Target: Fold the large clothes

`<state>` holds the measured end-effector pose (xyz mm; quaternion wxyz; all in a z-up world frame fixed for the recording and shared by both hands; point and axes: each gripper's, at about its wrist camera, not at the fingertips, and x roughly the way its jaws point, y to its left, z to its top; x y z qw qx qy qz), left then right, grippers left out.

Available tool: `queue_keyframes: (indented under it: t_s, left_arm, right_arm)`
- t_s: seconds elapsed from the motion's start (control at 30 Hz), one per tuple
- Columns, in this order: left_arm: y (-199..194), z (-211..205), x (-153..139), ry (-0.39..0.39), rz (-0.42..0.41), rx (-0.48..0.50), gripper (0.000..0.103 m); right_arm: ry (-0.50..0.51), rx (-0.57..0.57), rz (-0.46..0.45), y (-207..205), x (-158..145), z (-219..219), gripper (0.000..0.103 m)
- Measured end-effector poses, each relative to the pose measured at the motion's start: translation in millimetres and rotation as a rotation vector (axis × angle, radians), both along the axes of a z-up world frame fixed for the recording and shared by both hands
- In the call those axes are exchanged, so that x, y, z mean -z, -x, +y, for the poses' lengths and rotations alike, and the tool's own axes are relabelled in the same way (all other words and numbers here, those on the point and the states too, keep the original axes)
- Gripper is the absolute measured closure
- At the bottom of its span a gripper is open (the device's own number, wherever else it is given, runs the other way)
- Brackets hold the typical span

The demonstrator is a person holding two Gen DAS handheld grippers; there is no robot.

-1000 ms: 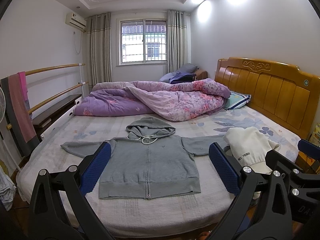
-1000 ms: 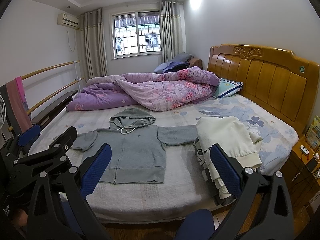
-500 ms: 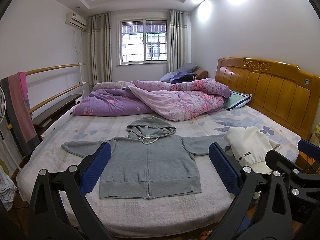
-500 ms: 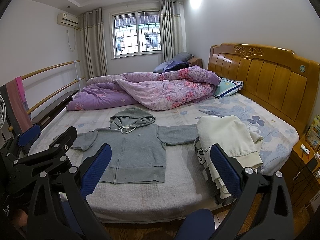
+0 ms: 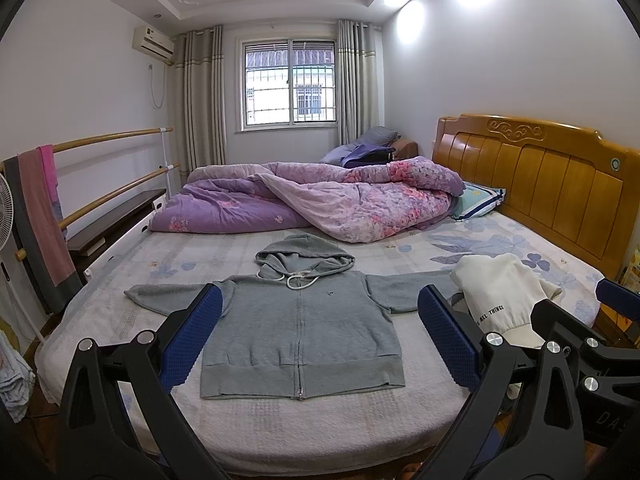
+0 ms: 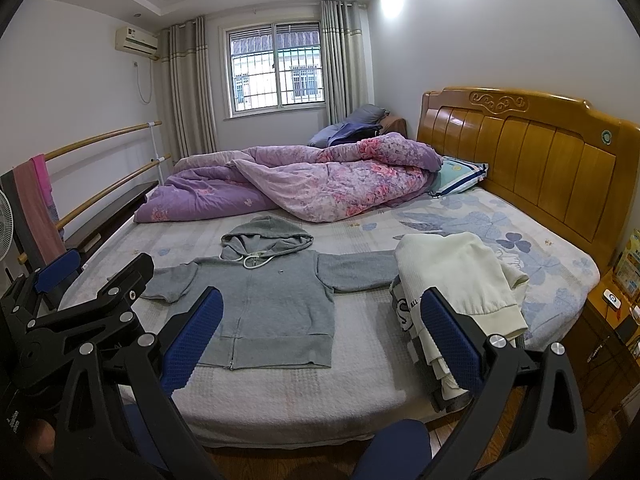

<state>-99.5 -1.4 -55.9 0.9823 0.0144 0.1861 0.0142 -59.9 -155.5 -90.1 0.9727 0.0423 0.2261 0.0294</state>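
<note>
Ahead, the grey hoodie (image 5: 300,332) lies flat beyond both spread, empty tools (image 5: 320,336) (image 6: 320,334).

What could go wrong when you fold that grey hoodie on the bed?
1. One sleeve of the grey hoodie seems to run under the cream clothes pile, so lifting it might drag the pile askew.
2. That pile sits close to the bed edge, so a tug could tip it off.
3. The white drawstring lies loose at the neck and may bunch inside a fold.
Both the left gripper and right gripper are open, holding nothing.
</note>
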Motion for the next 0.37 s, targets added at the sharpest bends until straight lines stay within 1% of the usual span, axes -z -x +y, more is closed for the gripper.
queue_keyframes:
  t_s: [0.2, 0.37]
  left_arm:
    - [-1.0, -1.1, -0.1, -0.004, 0.000, -0.002, 0.005]
    - [-3.1, 3.2, 3.5, -0.009, 0.015, -0.003, 0.005]
  right_arm:
    - [-0.009, -0.003, 0.009, -0.7, 0.6, -0.3, 0.008]
    - [-0.012, -0.005, 0.023, -5.9, 2.0, 0.0, 0.008]
